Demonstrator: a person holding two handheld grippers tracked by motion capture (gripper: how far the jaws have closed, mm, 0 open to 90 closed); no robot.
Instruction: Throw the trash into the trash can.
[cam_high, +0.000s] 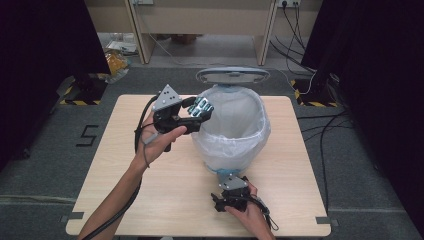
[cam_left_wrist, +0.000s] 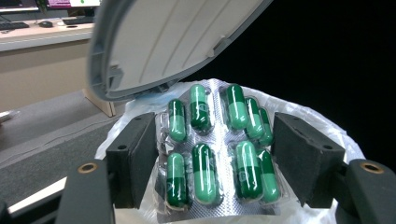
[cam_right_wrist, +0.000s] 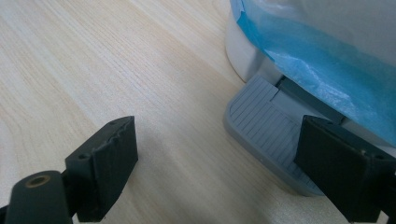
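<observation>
A silver blister pack of green capsules (cam_left_wrist: 205, 172) sits flat between the pads of my left gripper (cam_left_wrist: 215, 140), which is shut on it. In the high view that gripper (cam_high: 200, 114) holds the pack (cam_high: 202, 106) at the left rim of a white pedal bin (cam_high: 235, 135). The bin's grey lid (cam_high: 232, 75) stands up, and a clear bag (cam_left_wrist: 322, 121) lines it. My right gripper (cam_high: 229, 184) is low at the bin's front. Its jaws stand open (cam_right_wrist: 219, 140), the right one over the grey ribbed pedal (cam_right_wrist: 261, 126), and nothing is held between them.
The bin stands on a light wooden table (cam_high: 115, 165). A blue liner edge (cam_right_wrist: 317, 56) hangs over the bin's base above the pedal. Black curtains flank the table, and cables (cam_high: 320, 125) trail over the floor at the right.
</observation>
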